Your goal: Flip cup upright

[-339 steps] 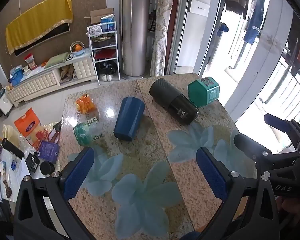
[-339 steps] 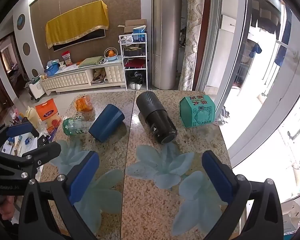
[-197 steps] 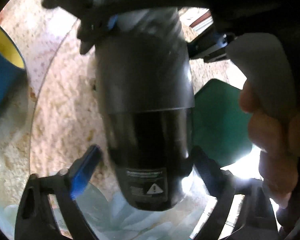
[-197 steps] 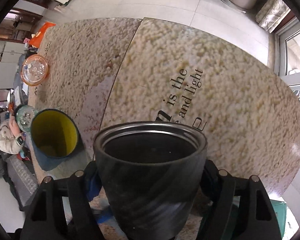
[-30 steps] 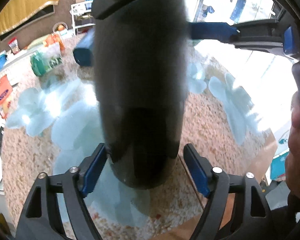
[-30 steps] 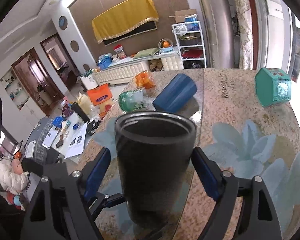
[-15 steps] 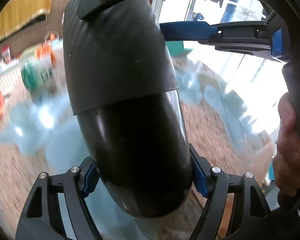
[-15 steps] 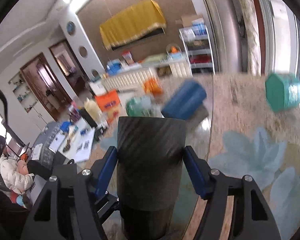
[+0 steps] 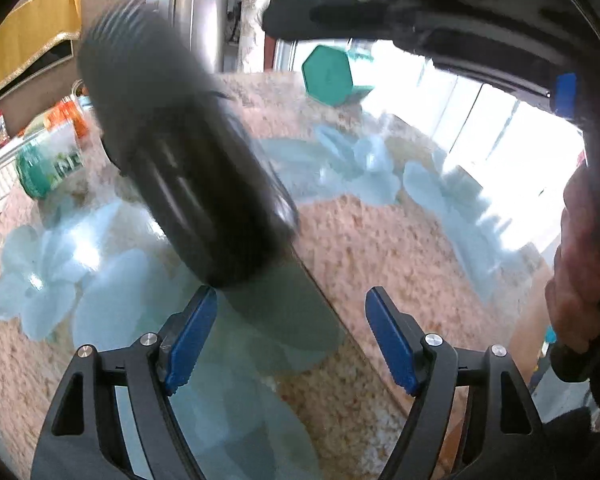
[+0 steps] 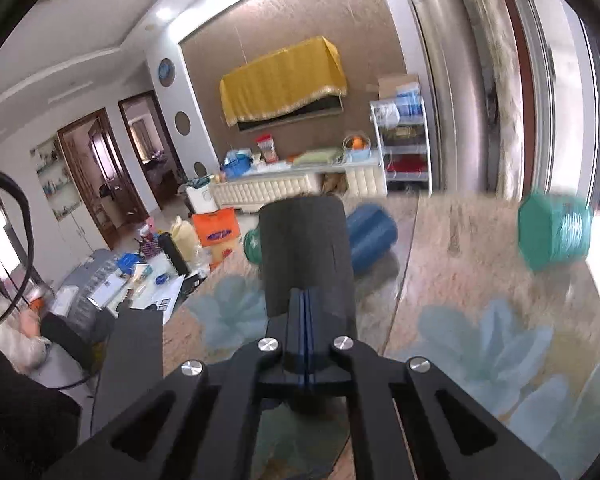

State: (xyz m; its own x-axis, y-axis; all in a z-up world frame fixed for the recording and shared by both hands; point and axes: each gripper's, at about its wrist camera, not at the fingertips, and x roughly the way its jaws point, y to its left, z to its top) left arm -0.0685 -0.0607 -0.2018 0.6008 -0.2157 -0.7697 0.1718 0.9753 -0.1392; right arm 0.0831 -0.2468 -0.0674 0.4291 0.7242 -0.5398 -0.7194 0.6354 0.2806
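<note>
A black tumbler (image 9: pixel 188 168) stands on the granite table (image 9: pixel 380 248), blurred and leaning to the upper left in the left wrist view. It also shows in the right wrist view (image 10: pixel 306 256), just beyond the gripper. My left gripper (image 9: pixel 288 332) is open and empty, its blue pads (image 9: pixel 188 336) just short of the tumbler's base. My right gripper (image 10: pixel 305 320) is shut with nothing between its pads, in front of the tumbler. A blue cup (image 10: pixel 370 236) lies on its side behind the tumbler.
A green hexagonal box (image 9: pixel 328 76) sits at the far right of the table, also in the right wrist view (image 10: pixel 554 232). A green jar (image 9: pixel 44 168) and an orange jar (image 9: pixel 68 116) lie at the far left. The right hand-held gripper's body (image 9: pixel 460 20) hangs overhead.
Both grippers have let go of the black tumbler. My left jaws have opened and drawn back from it. My right jaws have closed empty behind it. The tumbler now rests on the table.
</note>
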